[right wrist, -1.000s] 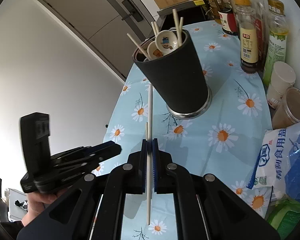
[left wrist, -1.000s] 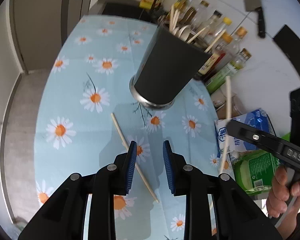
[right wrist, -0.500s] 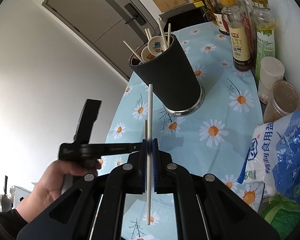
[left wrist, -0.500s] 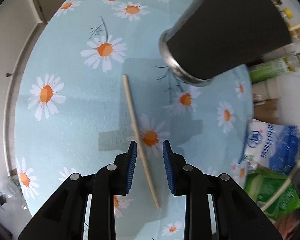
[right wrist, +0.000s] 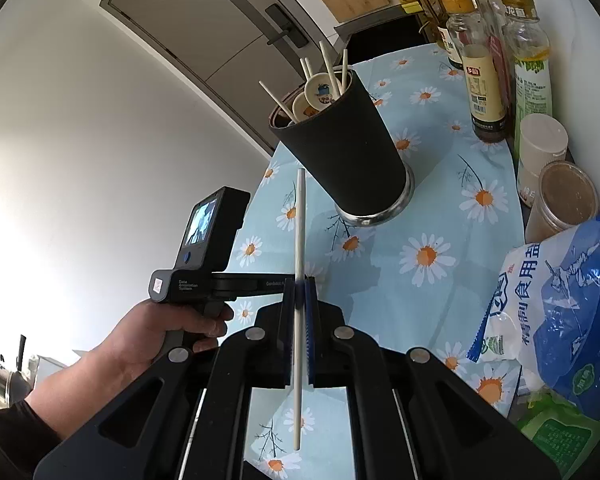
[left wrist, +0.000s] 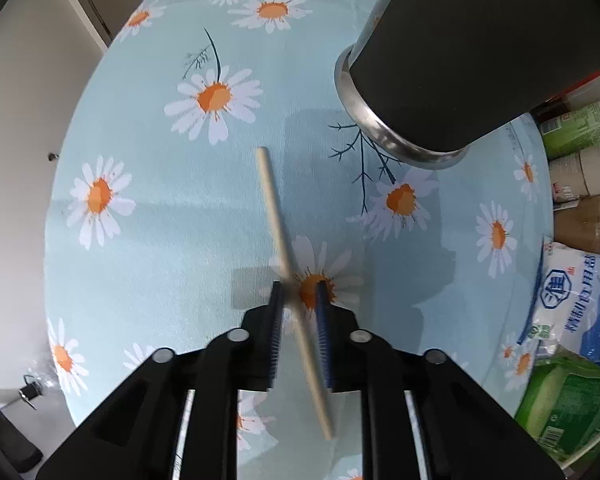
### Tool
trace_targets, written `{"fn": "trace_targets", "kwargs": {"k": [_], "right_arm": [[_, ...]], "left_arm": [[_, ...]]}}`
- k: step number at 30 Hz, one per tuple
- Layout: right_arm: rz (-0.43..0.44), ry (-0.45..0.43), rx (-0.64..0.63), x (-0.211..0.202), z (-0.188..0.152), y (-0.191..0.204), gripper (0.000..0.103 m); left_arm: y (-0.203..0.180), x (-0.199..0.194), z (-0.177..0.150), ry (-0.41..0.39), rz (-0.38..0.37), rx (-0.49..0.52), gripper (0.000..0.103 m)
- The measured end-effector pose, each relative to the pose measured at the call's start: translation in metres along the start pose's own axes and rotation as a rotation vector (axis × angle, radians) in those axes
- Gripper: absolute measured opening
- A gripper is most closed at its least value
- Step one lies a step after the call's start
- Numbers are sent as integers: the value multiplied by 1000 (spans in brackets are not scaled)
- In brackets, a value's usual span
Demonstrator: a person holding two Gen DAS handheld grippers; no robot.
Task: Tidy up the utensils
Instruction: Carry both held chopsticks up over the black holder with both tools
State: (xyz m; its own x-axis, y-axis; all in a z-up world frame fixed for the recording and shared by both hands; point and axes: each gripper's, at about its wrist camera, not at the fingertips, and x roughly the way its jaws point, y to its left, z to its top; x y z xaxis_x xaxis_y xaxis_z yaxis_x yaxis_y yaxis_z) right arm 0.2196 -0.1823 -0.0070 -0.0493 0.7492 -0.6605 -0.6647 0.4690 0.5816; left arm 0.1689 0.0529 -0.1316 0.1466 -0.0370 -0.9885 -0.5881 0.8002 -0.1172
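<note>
A wooden chopstick (left wrist: 274,208) lies on the daisy tablecloth (left wrist: 160,220). My left gripper (left wrist: 299,294) is low over it, open, with its jaws on either side of the stick's middle. The black utensil cup (left wrist: 472,52) stands just beyond to the right. In the right wrist view my right gripper (right wrist: 299,286) is shut on a white chopstick (right wrist: 299,220), held upright above the table. The cup (right wrist: 344,152) holds several chopsticks and spoons. The left gripper's body (right wrist: 204,256) shows at the left, held by a hand.
Sauce bottles (right wrist: 484,80) and jars (right wrist: 562,200) line the wall on the right. A blue salt bag (right wrist: 556,312) and a green packet (left wrist: 572,400) lie at the table's right edge. The table's left edge drops to the floor.
My left gripper has dropped toward the table and now straddles the lying chopstick, with its jaws narrower. My right gripper has kept its hold on the white chopstick and drawn back a little.
</note>
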Motion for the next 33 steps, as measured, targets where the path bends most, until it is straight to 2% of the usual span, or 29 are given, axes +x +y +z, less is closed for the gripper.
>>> {"fn": "trace_targets", "kwargs": {"k": [2,8,13,19,25,29,33], "right_arm": [[8,4,3,-1,-1,-2,6],[24,11,4,-1,-2,-3,6],[20,15,4,2,-1,-2,6],[-1,17,6,11,1,2,6],[-17,-6,9,19,5,7,6],[-30,-48,0,22,14,13,6],[-39,-105,-27,22,23,22,6]], "left_arm": [[-4,1,2,-7,20,13,6],[-7,2,3,-12,19,10,4],[6,-3,0,-27,-15,1,4],[13,-28,-7,-93,-74,20,4],[14,-70,-21,-236,-134,91,4],[15,-100,-25,-368,-159,144,4],[17,-126,-21,-462,-201,168,4]]}}
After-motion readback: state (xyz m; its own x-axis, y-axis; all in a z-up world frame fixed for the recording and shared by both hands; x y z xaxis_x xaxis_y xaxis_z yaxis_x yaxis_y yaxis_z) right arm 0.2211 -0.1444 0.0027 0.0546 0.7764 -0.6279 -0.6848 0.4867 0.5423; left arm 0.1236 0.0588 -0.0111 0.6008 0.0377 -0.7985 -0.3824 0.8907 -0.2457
